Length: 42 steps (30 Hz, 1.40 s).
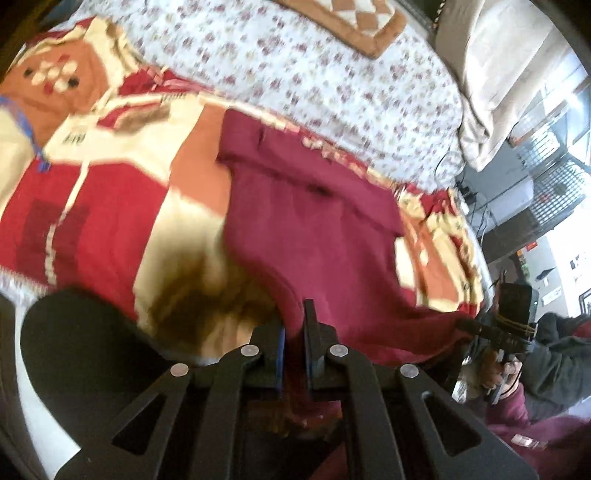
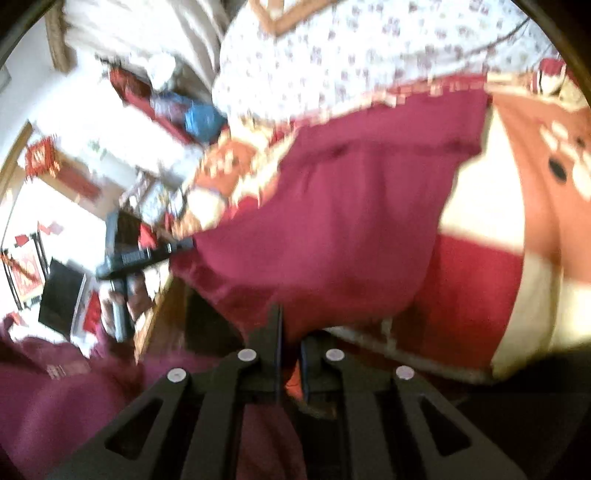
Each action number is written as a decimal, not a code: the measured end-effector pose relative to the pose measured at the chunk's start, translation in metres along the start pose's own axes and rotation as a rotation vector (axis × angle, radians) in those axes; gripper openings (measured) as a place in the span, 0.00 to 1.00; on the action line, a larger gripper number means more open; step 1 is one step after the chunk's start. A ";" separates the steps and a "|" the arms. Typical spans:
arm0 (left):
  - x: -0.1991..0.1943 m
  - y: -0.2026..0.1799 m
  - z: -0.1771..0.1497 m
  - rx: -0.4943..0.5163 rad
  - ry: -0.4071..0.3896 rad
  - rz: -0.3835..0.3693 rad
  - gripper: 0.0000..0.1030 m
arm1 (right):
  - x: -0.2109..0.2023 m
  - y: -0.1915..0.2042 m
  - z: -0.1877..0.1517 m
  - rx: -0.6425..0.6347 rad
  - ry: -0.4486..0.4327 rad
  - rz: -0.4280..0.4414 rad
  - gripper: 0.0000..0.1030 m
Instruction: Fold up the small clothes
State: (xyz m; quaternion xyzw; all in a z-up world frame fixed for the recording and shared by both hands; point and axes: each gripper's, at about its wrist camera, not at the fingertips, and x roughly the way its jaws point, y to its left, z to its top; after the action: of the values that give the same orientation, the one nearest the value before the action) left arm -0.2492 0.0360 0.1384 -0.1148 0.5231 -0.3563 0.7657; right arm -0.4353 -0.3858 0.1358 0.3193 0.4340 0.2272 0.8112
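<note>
A maroon garment (image 1: 314,229) lies spread over a red, orange and cream blanket (image 1: 110,206), with its near edge lifted off the bed. My left gripper (image 1: 293,325) is shut on one near corner of that edge. My right gripper (image 2: 290,332) is shut on the other near corner of the maroon garment (image 2: 332,221). In the left wrist view the right gripper (image 1: 469,325) shows at the right, pinching the cloth. In the right wrist view the left gripper (image 2: 184,245) shows at the left, holding its corner. The cloth stretches between the two. Both views are blurred.
Beyond the blanket lies a white floral bedsheet (image 1: 314,74) with a brown checked pillow (image 1: 354,22) on it. A beige cushion (image 1: 498,74) stands at the bed's far right. Room furniture and clutter (image 2: 74,184) fill the space beside the bed. A person's maroon sleeve (image 2: 55,398) shows low left.
</note>
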 end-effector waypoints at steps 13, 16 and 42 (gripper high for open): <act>0.040 -0.011 0.097 0.012 -0.153 0.036 0.00 | 0.006 -0.026 0.109 -0.005 -0.225 -0.164 0.07; 0.050 -0.008 0.106 -0.002 -0.153 0.047 0.00 | 0.012 -0.033 0.124 0.006 -0.245 -0.208 0.07; 0.101 -0.004 0.155 0.027 -0.189 0.191 0.00 | 0.035 -0.071 0.175 0.019 -0.273 -0.386 0.07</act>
State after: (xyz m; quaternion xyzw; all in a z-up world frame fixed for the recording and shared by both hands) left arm -0.0943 -0.0653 0.1340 -0.0872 0.4523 -0.2767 0.8434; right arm -0.2617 -0.4688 0.1386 0.2657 0.3751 0.0186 0.8879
